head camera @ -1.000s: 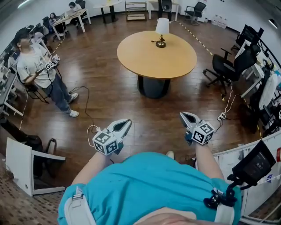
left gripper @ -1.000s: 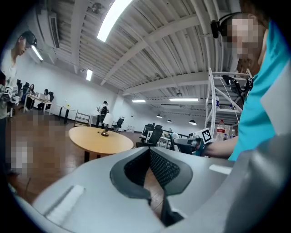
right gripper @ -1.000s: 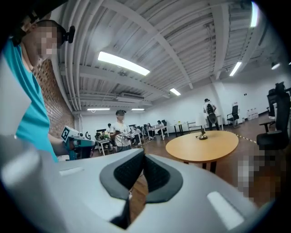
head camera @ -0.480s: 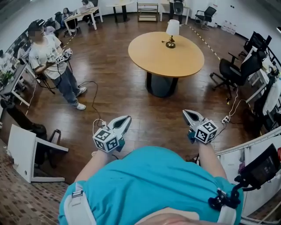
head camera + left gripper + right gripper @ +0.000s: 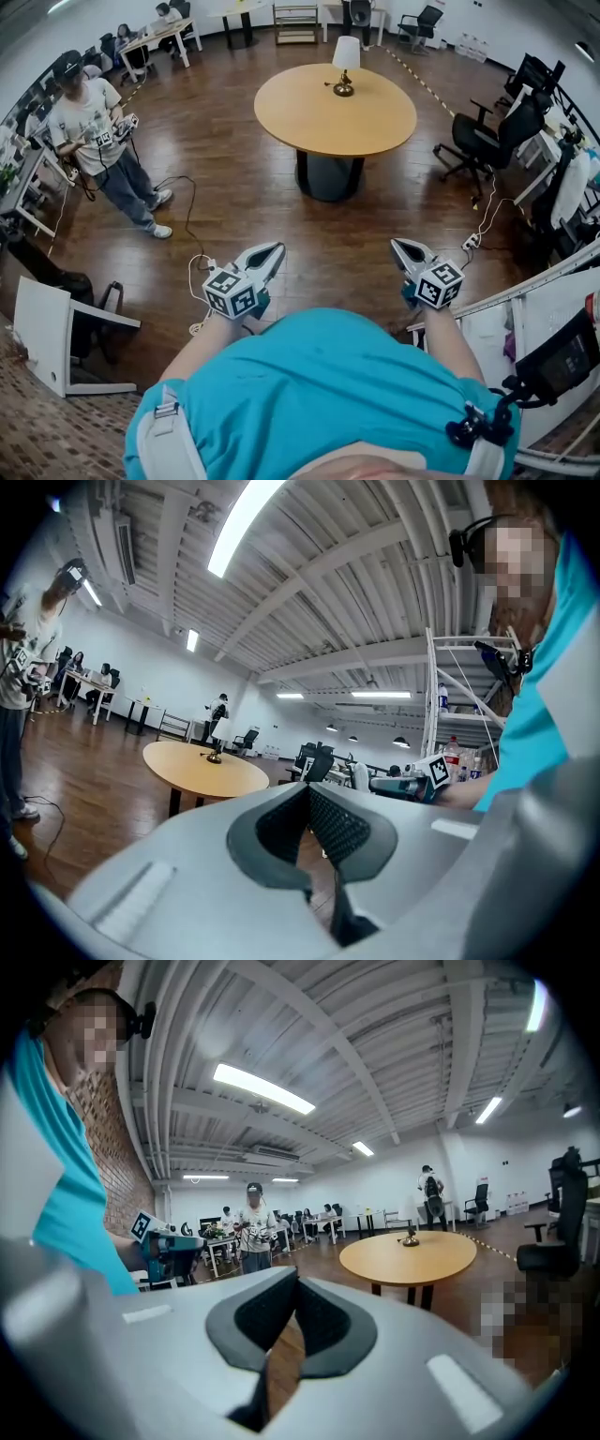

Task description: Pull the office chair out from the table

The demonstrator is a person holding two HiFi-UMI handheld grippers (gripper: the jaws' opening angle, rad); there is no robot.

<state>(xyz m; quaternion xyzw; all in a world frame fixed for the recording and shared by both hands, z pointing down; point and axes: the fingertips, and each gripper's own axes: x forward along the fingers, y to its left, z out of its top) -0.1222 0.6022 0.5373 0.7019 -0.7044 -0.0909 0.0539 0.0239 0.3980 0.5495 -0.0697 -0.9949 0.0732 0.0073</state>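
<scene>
— Office chair (image 5: 480, 142): where does it stand?
— At the far right. It is black with armrests, just beside a white desk (image 5: 536, 184) at the room's right edge, and well apart from both grippers.
— And starting from the left?
— At the far left a person (image 5: 94, 131) in a light shirt stands on the dark wood floor (image 5: 234, 187), holding a device with square markers. At the near left a white piece of furniture (image 5: 42, 342) lies tilted; I cannot tell what it is. A cable (image 5: 186, 220) trails across the floor towards the near side.
— The left gripper (image 5: 275, 250)?
— It is held level ahead of the wearer's teal shirt (image 5: 309, 394). It is clenched, tips pressed together, with nothing between them.
— And the centre?
— A round wooden table (image 5: 335, 117) stands on a dark pedestal, far from the grippers. A table lamp (image 5: 345, 62) with a white shade sits on its far part.
— The right gripper (image 5: 397, 245)?
— It is clenched too, and empty, pointing level towards the table. To its right a white power strip (image 5: 472, 246) lies on the floor, and a cord runs from it towards the far right.
</scene>
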